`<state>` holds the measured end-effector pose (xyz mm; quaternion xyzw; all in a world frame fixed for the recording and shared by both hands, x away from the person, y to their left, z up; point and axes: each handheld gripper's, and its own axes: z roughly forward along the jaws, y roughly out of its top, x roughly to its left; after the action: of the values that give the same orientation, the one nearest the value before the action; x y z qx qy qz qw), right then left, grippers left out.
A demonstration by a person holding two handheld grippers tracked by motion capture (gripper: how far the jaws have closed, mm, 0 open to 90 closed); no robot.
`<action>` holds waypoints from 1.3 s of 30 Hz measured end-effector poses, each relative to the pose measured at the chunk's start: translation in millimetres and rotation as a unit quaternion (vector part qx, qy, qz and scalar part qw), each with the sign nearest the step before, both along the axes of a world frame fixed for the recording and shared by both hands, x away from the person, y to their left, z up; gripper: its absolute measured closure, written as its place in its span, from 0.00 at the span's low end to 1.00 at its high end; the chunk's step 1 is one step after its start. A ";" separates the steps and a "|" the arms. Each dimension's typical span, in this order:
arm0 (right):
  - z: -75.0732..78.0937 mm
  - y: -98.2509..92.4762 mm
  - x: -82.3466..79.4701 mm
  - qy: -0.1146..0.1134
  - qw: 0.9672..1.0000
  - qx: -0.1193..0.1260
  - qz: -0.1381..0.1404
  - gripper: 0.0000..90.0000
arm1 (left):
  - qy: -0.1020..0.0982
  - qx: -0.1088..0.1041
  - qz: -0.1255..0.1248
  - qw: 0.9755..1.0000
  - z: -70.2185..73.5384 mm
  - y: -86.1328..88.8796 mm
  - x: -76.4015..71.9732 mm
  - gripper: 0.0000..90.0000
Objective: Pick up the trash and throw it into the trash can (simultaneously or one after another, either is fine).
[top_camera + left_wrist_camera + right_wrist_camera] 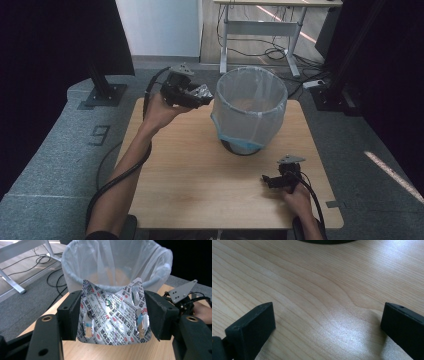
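Left gripper view shows the left gripper (113, 315) with its jaws closed on both side edges of a used pill sheet (113, 317), the foil bowed and crumpled between them. It hangs near the table's (200, 175) far-left corner, just beside the rim of the bin (250, 107), whose clear bag liner (117, 262) gapes ahead. I judge the sheet very light, thin and springy; an edge pinch like this should hold, though the slick foil could slip or flutter when released. Near the table's near-right edge, the right gripper (272, 181) rests low with jaws apart, holding nothing.
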<state>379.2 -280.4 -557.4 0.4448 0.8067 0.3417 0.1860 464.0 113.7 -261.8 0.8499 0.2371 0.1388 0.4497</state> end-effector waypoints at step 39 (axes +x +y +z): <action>0.0 0.2 -0.2 0.000 1.000 0.000 0.003 0.00 | -0.011 -0.007 -0.005 1.000 15.9 -93.2 33.7 0.39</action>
<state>379.0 -280.2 -557.4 0.4425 0.8080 0.3425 0.1846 497.7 20.5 -245.9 0.8461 0.2288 0.1446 0.4591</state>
